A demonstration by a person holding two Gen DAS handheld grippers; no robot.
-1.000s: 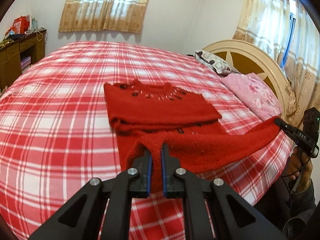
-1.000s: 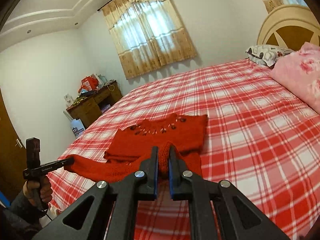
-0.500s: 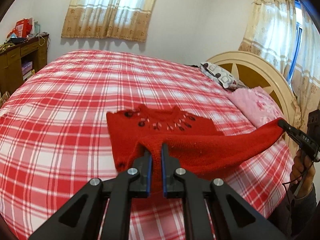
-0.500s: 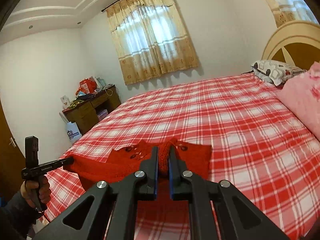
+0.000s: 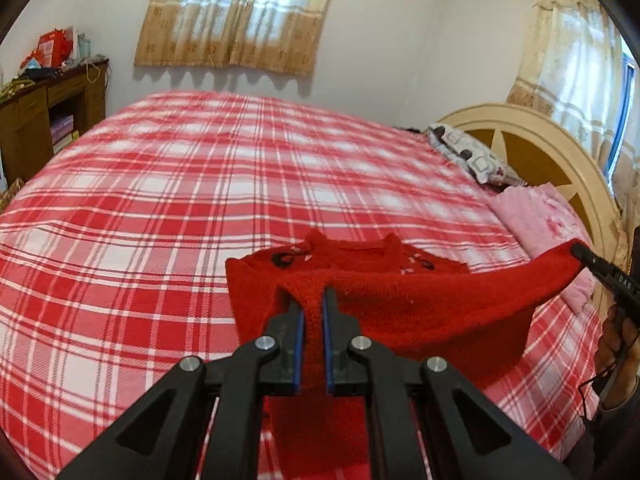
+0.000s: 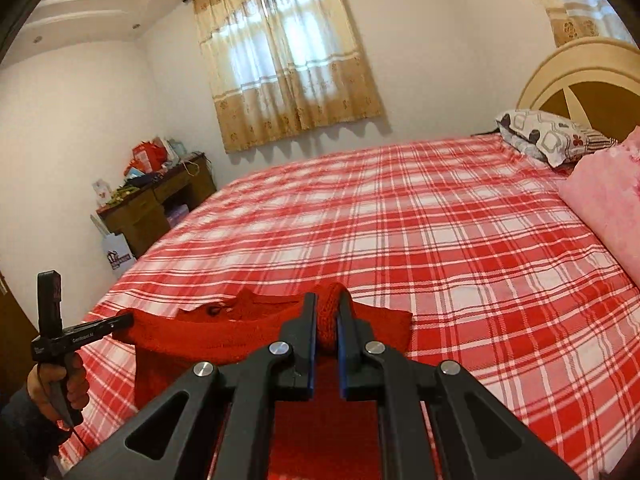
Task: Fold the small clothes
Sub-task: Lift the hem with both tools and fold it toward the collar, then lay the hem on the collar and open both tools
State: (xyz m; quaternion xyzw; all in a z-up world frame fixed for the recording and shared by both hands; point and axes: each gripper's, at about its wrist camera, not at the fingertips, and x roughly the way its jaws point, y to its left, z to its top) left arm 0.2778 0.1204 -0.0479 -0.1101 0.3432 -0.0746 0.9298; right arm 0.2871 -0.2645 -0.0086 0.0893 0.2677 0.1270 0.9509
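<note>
A small red knit sweater (image 5: 420, 304) with dark and pale trim at the neck hangs over the near part of the bed. My left gripper (image 5: 312, 300) is shut on one corner of its lower edge. My right gripper (image 6: 327, 304) is shut on the other corner. The edge is stretched taut between them, lifted above the neck part (image 5: 352, 256), which lies on the bed. The right gripper also shows in the left wrist view (image 5: 580, 252), and the left gripper in the right wrist view (image 6: 128, 320).
The bed has a red and white plaid cover (image 5: 200, 200). A pink blanket (image 5: 544, 224), a patterned pillow (image 6: 552, 136) and a round cream headboard (image 5: 540, 136) are at its right end. A cluttered wooden desk (image 6: 156, 204) stands by the wall.
Both grippers have lifted the sweater's lower edge and carried it forward over the folded body toward the neck. The cloth covers more of the neck trim than before.
</note>
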